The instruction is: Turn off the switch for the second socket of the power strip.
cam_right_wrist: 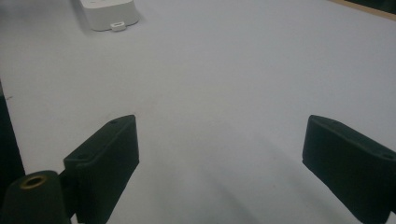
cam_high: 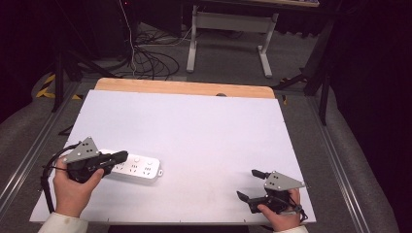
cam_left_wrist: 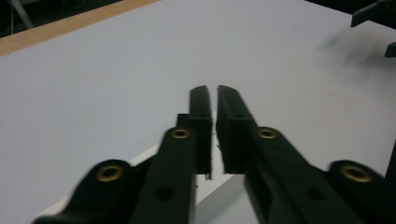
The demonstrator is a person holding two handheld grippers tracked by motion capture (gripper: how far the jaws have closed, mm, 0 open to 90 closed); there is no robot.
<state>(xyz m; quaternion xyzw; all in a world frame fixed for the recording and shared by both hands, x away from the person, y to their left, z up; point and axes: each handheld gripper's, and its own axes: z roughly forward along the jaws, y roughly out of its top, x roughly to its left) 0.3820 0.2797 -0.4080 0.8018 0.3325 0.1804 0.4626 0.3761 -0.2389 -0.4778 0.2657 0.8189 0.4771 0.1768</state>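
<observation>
A wide white desk [cam_high: 204, 141] with a wooden strip along its far edge took up most of the high view, with dark floor, cables and another table's legs beyond it. At about eight o'clock on the desk lay a white power strip [cam_high: 136, 170], its long axis running left to right and tilted slightly toward the person. The left gripper [cam_high: 120, 156] was over the strip's left end, its jaws drawn nearly together with only a thin slit between them; whether they pinched anything could not be told. The right gripper [cam_high: 250, 184] rested at about five o'clock, well apart from the strip, its jaws spread wide and empty. The strip lay toward nine o'clock from it, so the left hand was much nearer. No containers were present.
</observation>
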